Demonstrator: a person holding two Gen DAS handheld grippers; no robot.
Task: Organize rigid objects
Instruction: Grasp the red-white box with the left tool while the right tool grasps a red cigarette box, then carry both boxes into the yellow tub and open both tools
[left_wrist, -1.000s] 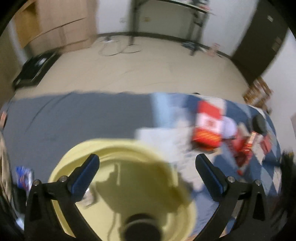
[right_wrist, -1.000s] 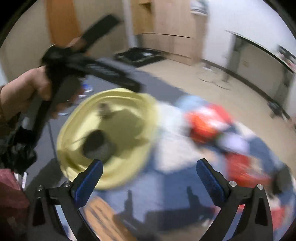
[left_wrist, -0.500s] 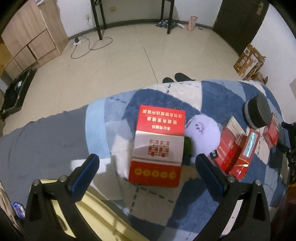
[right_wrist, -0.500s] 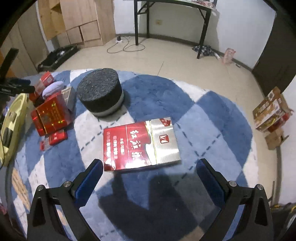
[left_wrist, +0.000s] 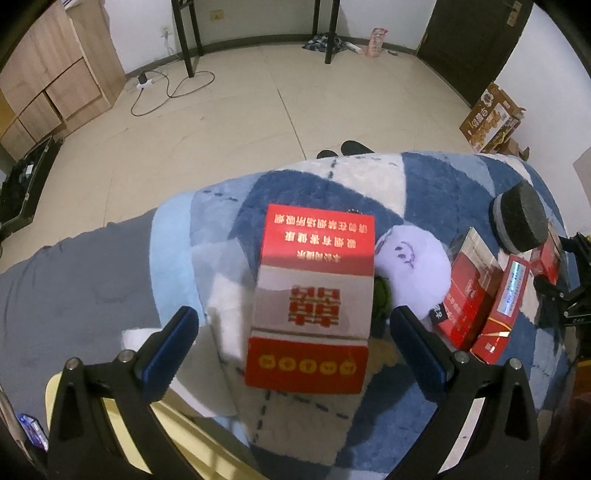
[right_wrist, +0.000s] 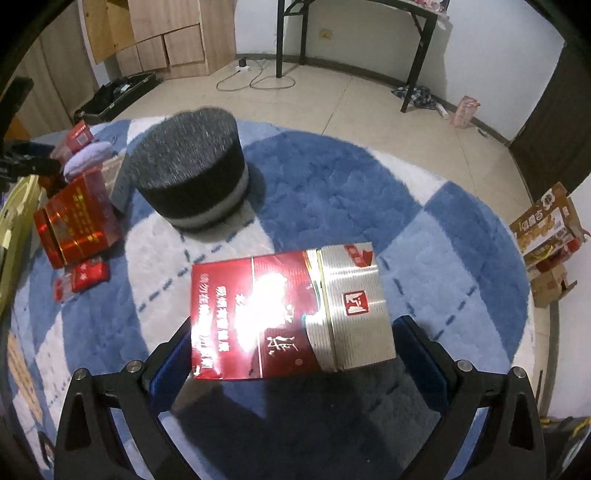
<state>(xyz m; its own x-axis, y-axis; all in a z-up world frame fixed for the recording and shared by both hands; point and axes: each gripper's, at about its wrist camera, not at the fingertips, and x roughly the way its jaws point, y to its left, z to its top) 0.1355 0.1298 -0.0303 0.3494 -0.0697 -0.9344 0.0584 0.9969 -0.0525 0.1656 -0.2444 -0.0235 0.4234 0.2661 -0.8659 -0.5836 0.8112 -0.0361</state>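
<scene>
A red and white box (left_wrist: 314, 299) with gold characters lies on the blue checked rug (left_wrist: 314, 184). My left gripper (left_wrist: 295, 332) is open, its fingers on either side of the box's near end. A red and silver carton (right_wrist: 288, 310) lies on the rug in the right wrist view. My right gripper (right_wrist: 291, 347) is open around its near edge. A black and grey round block (right_wrist: 192, 177) stands behind the carton, and also shows in the left wrist view (left_wrist: 521, 221). The yellow tray's rim (left_wrist: 166, 417) is under the left gripper.
Two red cartons (left_wrist: 480, 295) lean together right of a lilac plush (left_wrist: 413, 258). A red foil box (right_wrist: 77, 218) and a small red packet (right_wrist: 81, 277) lie at the rug's left. Cardboard boxes (right_wrist: 546, 236) sit on the floor to the right.
Both grippers swung away from the yellow tray. The left now straddles the red and white box and came closer to it. The right closed in on the red and silver carton.
</scene>
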